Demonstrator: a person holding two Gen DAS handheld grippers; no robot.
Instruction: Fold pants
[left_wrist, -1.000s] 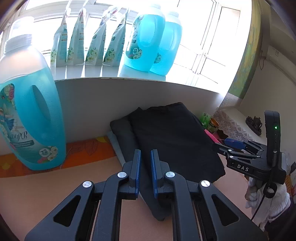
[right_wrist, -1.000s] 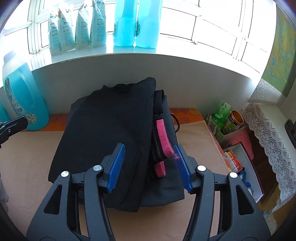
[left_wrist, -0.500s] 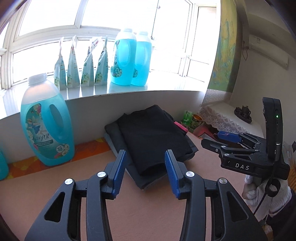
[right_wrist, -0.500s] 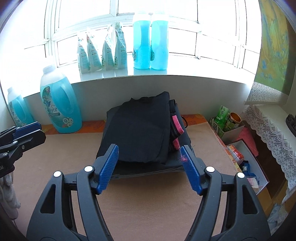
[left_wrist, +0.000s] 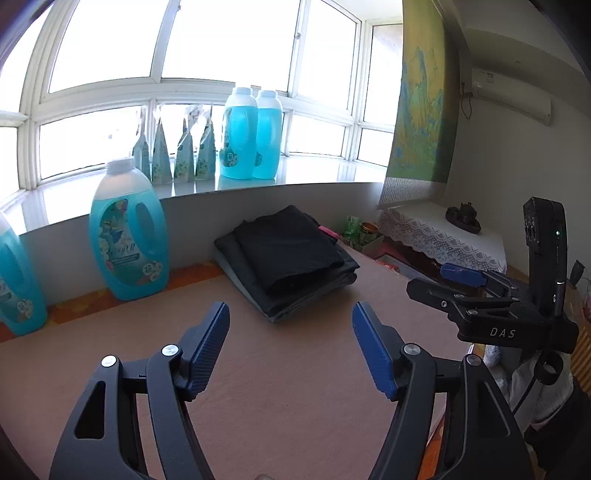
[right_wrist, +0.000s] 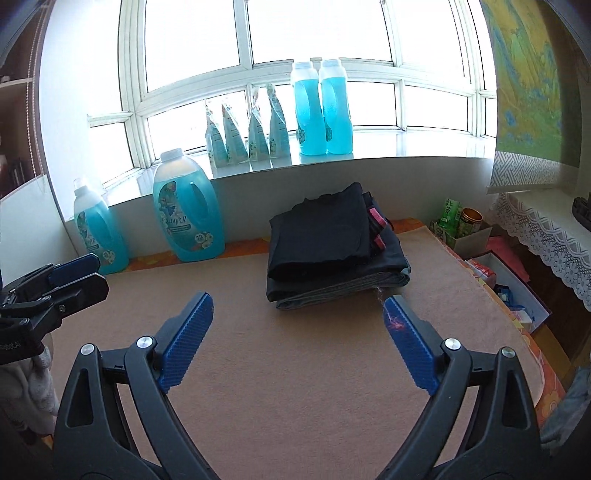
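Observation:
Folded black pants (left_wrist: 286, 247) (right_wrist: 325, 232) lie on top of a stack of folded dark garments at the back of the tan-covered table (right_wrist: 295, 362), below the window sill. A pink waistband (right_wrist: 376, 221) shows on the stack's right side. My left gripper (left_wrist: 291, 332) hangs well short of the stack, its jaws opening with nothing between them. My right gripper (right_wrist: 297, 321) is likewise pulled back from the stack, jaws opening wide and empty. Each gripper shows in the other's view: the right gripper (left_wrist: 461, 280) and the left gripper (right_wrist: 70, 280).
Large blue detergent bottles (right_wrist: 188, 214) stand on the table at the back left; more bottles and pouches (right_wrist: 321, 110) line the sill. Boxes and cans (right_wrist: 461, 225) sit off the table's right edge beside a lace-covered shelf (left_wrist: 443, 232).
Both grippers drew back from the folded stack and rose a little, so the stack looks smaller and farther. Both sets of jaws opened from near shut or half open to wide.

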